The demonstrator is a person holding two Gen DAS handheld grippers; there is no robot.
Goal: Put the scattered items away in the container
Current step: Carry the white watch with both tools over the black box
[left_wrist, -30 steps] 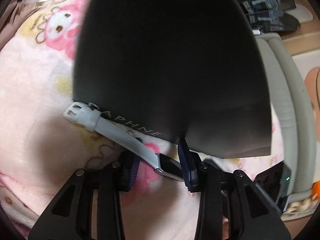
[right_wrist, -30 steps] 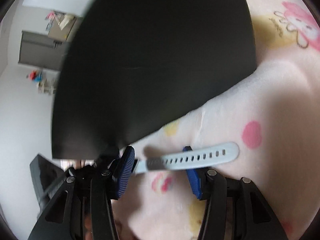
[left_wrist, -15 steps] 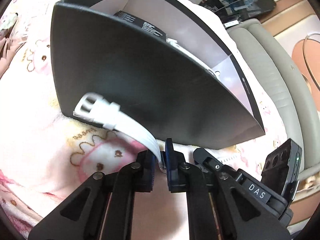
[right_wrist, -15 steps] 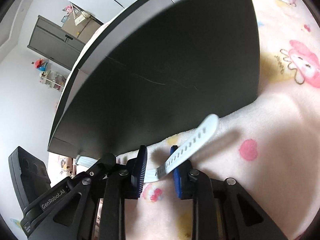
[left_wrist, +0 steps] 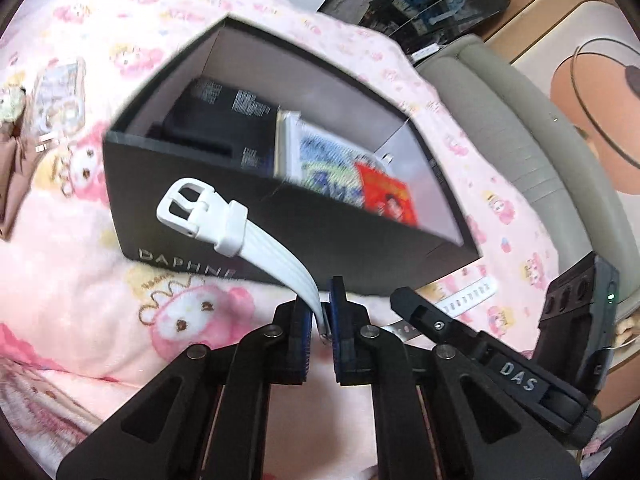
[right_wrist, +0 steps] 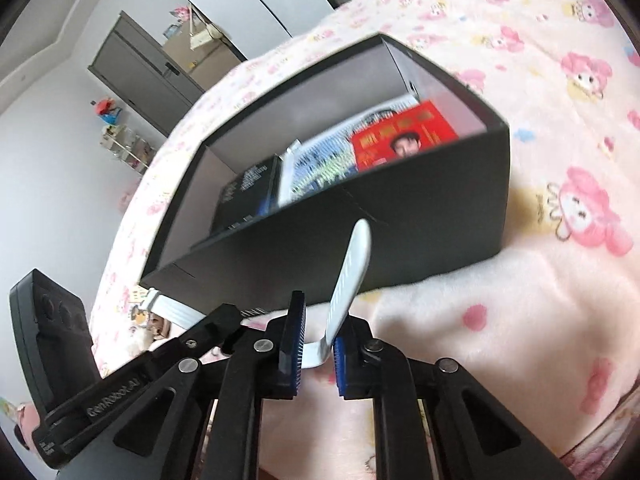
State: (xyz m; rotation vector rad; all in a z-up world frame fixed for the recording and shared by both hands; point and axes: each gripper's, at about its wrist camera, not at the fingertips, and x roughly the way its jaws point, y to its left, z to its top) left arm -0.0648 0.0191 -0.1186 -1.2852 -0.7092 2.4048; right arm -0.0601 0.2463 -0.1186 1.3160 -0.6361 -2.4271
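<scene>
A black open box marked DAPHNE sits on a pink cartoon blanket; it also shows in the right wrist view. Inside lie a black carton, a printed booklet and a red packet. My left gripper is shut on the buckle half of a white watch strap, lifted in front of the box wall. My right gripper is shut on the holed half of the same strap, which stands upward. The watch body between them is hidden.
The pink blanket covers a bed. A small clear pouch with trinkets lies left of the box. A grey padded bed edge runs at right. A wardrobe stands in the room behind.
Both grippers closed on the watch strap and lifted it off the blanket. They rose and drew back, so the box's open top and contents now show.
</scene>
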